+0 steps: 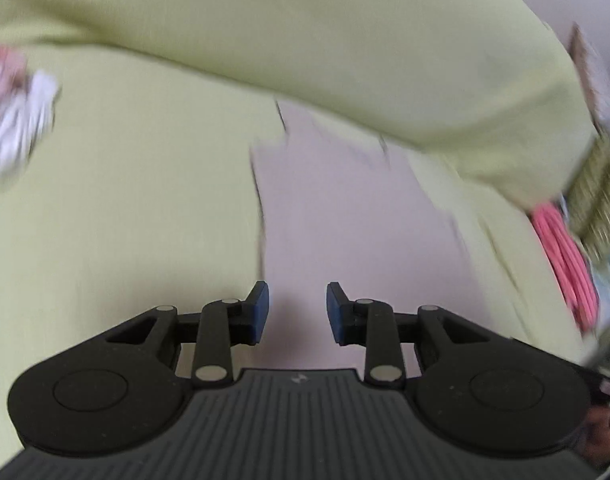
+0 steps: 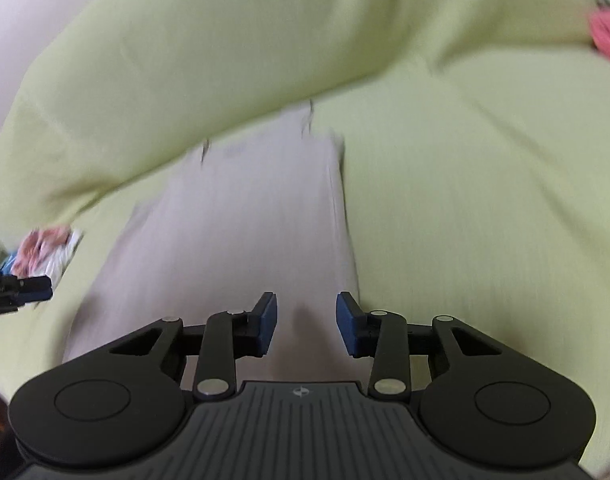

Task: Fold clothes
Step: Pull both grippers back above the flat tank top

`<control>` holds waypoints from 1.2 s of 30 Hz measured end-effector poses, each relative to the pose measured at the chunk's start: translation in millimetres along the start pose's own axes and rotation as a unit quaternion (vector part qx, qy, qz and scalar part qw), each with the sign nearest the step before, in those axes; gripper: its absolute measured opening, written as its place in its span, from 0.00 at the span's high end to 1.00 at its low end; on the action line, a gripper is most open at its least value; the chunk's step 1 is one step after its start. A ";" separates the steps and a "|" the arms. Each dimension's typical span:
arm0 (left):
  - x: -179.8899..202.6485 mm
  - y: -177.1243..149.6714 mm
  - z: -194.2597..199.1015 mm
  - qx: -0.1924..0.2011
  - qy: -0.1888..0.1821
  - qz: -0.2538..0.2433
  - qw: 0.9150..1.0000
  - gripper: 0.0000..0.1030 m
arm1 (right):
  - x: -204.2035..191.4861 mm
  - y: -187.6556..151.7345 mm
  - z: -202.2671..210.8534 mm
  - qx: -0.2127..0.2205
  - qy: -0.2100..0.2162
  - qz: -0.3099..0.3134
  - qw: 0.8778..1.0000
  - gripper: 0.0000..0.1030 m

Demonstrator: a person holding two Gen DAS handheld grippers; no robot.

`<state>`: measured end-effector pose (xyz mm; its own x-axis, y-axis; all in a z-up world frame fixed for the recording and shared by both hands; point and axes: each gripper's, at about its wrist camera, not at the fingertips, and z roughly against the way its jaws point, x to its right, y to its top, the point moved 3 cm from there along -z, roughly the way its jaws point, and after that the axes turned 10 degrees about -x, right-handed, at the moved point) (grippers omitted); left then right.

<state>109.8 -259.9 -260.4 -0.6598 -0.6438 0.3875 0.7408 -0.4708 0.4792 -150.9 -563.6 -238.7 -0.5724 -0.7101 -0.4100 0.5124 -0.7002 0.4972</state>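
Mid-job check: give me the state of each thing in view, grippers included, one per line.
Left gripper: open, empty, above the garment.
Right gripper: open, empty, above the garment.
Pale pinkish-grey garment: lying flat on the cover, blurred; fold stage unclear.
Yellow-green fabric cover: spread under the garment, raised in a bulge beyond it.
Pink corded bundle: lying at the cover's edge.
White and pink crumpled cloth: bunched up, blurred.

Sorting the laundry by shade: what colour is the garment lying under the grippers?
Pale pinkish-lilac garment, on yellow-green bedding; clearest in the right wrist view.
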 end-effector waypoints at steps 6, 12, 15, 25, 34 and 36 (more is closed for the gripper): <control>39.8 -91.0 -37.1 -0.061 0.178 -0.098 0.977 0.74 | -14.2 -30.5 20.4 -0.028 -0.103 0.046 0.993 0.74; 67.4 -101.1 0.3 -0.022 0.168 -0.110 0.979 0.56 | -43.3 -43.2 23.9 0.001 -0.099 0.071 0.993 0.61; 62.9 -97.3 -15.3 -0.075 0.224 -0.080 0.968 0.61 | -46.4 -50.5 7.1 -0.013 -0.111 0.071 0.991 0.63; 119.8 -132.3 61.7 -0.028 0.223 -0.074 0.972 0.54 | -66.5 -75.7 79.7 0.025 -0.113 0.032 0.993 0.59; 137.6 -144.6 109.1 0.003 0.223 -0.083 0.971 0.49 | -101.1 -83.8 154.2 0.079 -0.101 0.058 0.990 0.48; 140.7 -148.2 110.9 0.002 0.226 -0.083 0.971 0.47 | -105.1 -92.6 162.6 0.081 -0.099 0.062 0.990 0.46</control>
<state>-106.8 -213.8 -189.6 -0.6469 -0.7584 -0.0801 0.6280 -0.5893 0.5083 -242.2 -412.0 -117.3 -0.6335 -0.7504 -0.1887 0.4866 -0.5759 0.6569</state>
